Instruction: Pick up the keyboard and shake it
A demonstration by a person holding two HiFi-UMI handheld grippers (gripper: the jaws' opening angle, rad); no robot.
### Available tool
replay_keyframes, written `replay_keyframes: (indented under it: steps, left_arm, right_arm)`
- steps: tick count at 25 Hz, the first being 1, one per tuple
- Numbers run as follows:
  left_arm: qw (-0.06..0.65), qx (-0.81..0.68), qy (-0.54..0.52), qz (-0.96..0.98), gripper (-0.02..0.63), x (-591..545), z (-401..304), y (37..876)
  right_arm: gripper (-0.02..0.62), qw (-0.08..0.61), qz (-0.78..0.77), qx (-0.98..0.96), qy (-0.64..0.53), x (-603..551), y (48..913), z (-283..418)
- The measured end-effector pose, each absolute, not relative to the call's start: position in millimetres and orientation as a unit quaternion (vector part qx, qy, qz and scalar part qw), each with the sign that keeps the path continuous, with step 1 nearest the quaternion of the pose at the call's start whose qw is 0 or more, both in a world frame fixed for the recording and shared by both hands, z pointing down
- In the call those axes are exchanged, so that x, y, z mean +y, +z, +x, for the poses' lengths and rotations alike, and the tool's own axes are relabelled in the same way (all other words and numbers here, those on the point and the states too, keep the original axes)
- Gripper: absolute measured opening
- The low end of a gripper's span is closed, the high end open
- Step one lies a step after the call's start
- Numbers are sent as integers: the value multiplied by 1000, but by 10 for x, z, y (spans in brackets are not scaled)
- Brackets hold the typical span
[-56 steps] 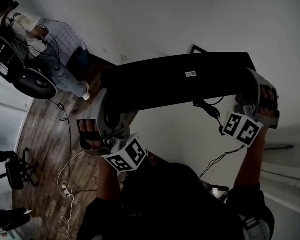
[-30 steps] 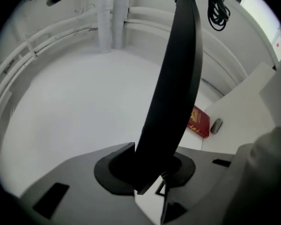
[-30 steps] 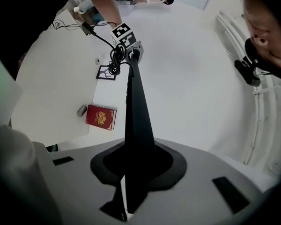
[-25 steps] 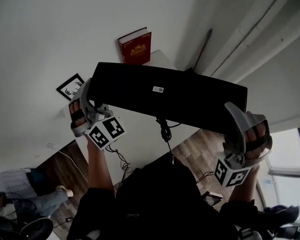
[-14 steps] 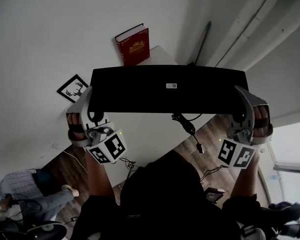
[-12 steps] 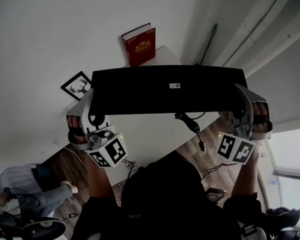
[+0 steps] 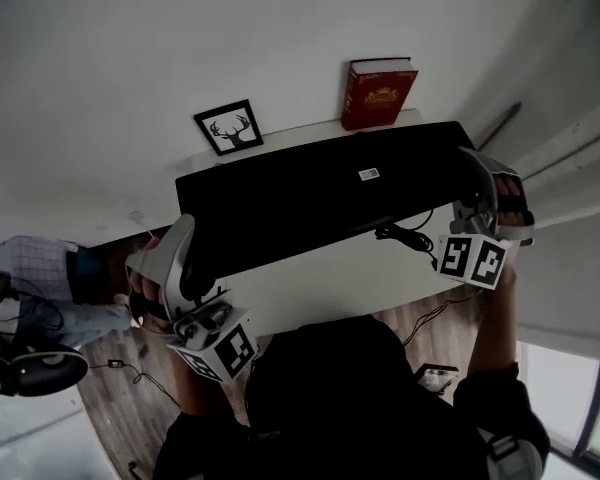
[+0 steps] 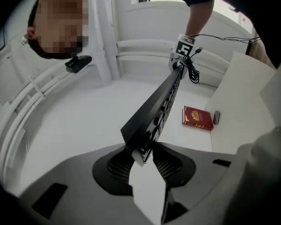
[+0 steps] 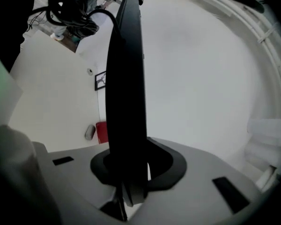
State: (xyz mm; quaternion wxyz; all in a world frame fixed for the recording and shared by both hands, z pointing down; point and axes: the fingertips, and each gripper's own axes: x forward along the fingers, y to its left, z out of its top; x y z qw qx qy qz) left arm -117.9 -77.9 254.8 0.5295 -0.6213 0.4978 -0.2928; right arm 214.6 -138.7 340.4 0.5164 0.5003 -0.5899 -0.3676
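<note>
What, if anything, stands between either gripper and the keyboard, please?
Nothing visible does: the left gripper and the right gripper each clamp one end of the keyboard, which is held in the air.

dim, fisheye-warped, dark vignetted corners

A plain white wall [image 7: 230,28] fills the upper part of the head view, softly and evenly lit. Against it stands a white table [image 7: 320,283]. At the table's far edge, by the wall, are 2 things: a small black-framed picture [image 7: 228,127] of an antlered deer head and, to its right, a red book [image 7: 378,93] with gold print on its cover. A thin dark rod [image 7: 500,120] slants right of the book. The floor [image 7: 120,408] is grey-brown wood planks, with a thin cable [image 7: 140,376] trailing across it. At the left edge a person [image 7: 40,268] in a pale checked shirt is partly in view. Bright daylight shows at a window [image 7: 560,408] at the lower right.
</note>
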Motion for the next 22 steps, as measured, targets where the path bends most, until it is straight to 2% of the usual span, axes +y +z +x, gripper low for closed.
replay_keyframes:
  steps: [7,14,17,22]
  left_arm:
    - [368,588,-371,-617,121,-1031,-2055,3091]
    - [240,613,-379,-650,129,-1209,-2357,3716]
    - [211,598,-382,-673,130,-1256,-2335,3974]
    - [213,548,-403,-702,129,-1235,-2041,4262]
  right_arm:
    - [87,510,411,-641,-401,-1680,3564,1319]
    - [89,491,327,-684,-428,-1400,3736,1083]
    - [89,487,300,-703,-423,-1256,3875,1106]
    - [89,496,288,-729,-374,-1217,4222,1384]
